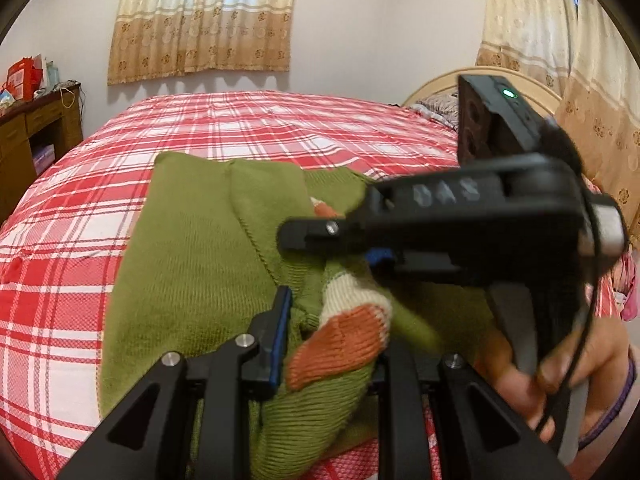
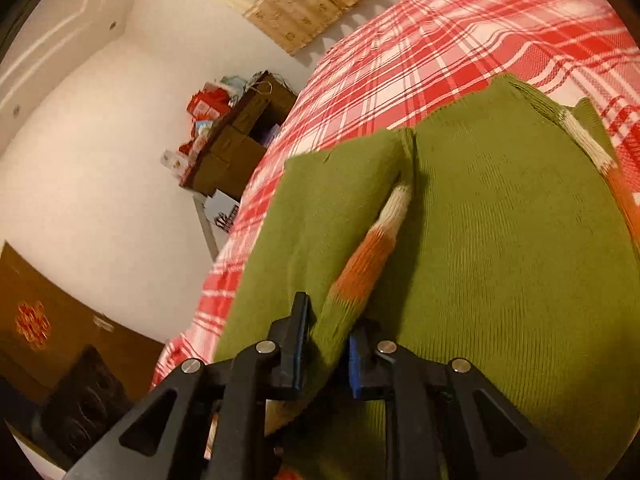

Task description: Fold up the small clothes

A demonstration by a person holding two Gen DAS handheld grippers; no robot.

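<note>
with the green sweater (image 1: pixel 192 264) mid-frame on the plaid bed (image 1: pixel 240 128), our left gripper (image 1: pixel 332 320) and right gripper (image 2: pixel 326 344), both nearly closed, pinch its striped sleeve (image 2: pixel 372 256), so we should carry it across flat, evenly tensioned.

The right tool (image 2: pixel 326 344) pinches a fold of the green sweater (image 2: pixel 500 220) on the plaid bedspread (image 2: pixel 420 60).

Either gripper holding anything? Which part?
Both grip the green sweater: left gripper on bunched knit by the orange-cream stripe, right gripper on a striped fold.
</note>
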